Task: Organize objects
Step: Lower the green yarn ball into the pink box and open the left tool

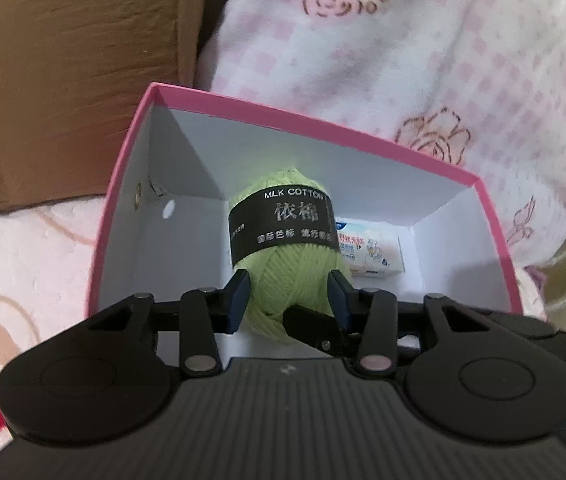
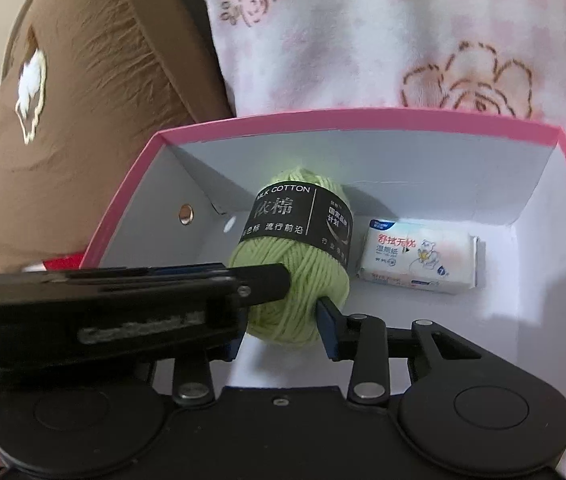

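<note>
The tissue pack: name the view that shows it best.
The right wrist view: the tissue pack lies there in full on the box floor. In the left wrist view the yarn ball hides its left part.

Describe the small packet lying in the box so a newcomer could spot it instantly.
Find the pink-rimmed box with white inner walls, sitting on the floral blanket. On its floor, in the far right corner, lies the wet-wipe packet, beside the green yarn ball. It is the flat, rectangular white one with red lettering and a cartoon figure, not the round one.
</note>
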`<state>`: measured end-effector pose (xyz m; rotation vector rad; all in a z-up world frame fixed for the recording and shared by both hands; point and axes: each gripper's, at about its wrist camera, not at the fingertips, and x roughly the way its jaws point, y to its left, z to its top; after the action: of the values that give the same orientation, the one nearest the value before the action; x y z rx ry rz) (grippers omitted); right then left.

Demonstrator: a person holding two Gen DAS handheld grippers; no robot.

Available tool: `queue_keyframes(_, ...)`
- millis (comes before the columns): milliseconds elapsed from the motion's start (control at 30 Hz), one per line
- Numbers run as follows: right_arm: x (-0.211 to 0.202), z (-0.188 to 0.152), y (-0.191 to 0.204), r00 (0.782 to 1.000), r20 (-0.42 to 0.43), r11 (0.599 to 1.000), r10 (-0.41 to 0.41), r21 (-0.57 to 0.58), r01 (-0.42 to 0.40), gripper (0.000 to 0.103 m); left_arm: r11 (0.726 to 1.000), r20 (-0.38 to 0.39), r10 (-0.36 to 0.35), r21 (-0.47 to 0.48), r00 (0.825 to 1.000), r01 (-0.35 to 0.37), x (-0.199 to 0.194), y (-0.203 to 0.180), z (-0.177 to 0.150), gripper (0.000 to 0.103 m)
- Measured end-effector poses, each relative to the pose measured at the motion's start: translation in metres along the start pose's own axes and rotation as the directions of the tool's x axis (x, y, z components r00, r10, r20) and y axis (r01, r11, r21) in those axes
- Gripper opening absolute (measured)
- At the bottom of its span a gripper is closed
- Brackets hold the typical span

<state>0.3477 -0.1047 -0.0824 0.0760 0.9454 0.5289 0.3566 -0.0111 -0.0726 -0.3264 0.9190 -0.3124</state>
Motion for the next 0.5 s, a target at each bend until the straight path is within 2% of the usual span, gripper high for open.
queue_keyframes(100, 0.002, -0.002, 0.001, 1.0, 0.003, 1.0, 0.002, -0.006, -0.002, 0.037, 1.0, -0.004, 0.012, -0.012, 1.0, -0.012, 0.004, 0.002, 0.003, 0.034)
queue_keyframes(233, 0.006, 0.002, -0.002, 1.0, 0.004, 1.0, -0.005, 0.03, 0.005, 0.036, 0.999, -0.019, 0.011, -0.032, 1.0, -0.012, 0.016, 0.003, 0.006, 0.033)
queue_keyframes(367, 0.006, 0.0, 0.003, 0.998, 0.017, 0.998, -0.062, -0.031, 0.062, 0.037, 0.999, -0.028, 0.019, -0.035, 0.999, -0.02, 0.024, 0.0, 0.003, 0.034)
queue_keyframes(400, 0.005, -0.002, 0.003, 0.998, 0.013, 0.997, -0.068, -0.041, 0.069, 0.037, 0.999, -0.023, 0.027, -0.031, 0.999, -0.028, 0.025, -0.002, 0.002, 0.034)
queue_keyframes(433, 0.004, -0.003, -0.001, 0.998, -0.037, 0.998, -0.041, -0.04, 0.039, 0.037, 0.999, -0.015, 0.033, -0.023, 0.999, -0.033, 0.025, -0.003, 0.001, 0.034)
queue_keyframes(500, 0.003, -0.003, -0.003, 0.998, -0.055, 0.999, -0.027, -0.027, 0.026, 0.037, 0.999, 0.001, 0.046, -0.015, 0.999, -0.046, 0.023, -0.005, -0.002, 0.034)
